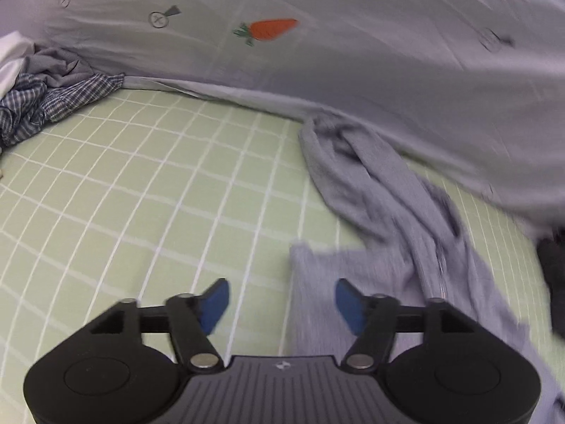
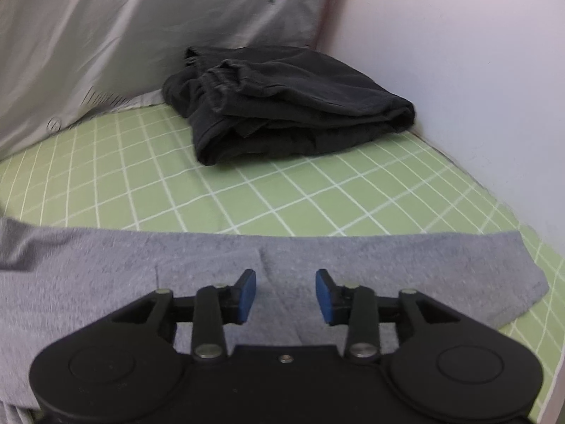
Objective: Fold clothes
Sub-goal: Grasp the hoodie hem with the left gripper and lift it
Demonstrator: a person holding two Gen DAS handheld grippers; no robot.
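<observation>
Grey garment (image 2: 106, 275) lies, apparently untouched, beneath both grippers' wide-spread, empty jaws.

My left tool (image 1: 282, 305) hangs over the bed (image 1: 141, 194), its blue pads (image 1: 215, 305) spread wide with nothing between them. Under the right pad lies the near edge of a grey garment (image 1: 381, 219), which runs in a twisted, rumpled strip toward the far edge of the bed. There it meets a pale grey cover (image 1: 353, 70) with an orange carrot print (image 1: 273, 29). At the far left corner I see a crumpled checked garment (image 1: 46, 102). Something dark (image 1: 554, 275) sits at the right edge, too blurred to identify.
</observation>
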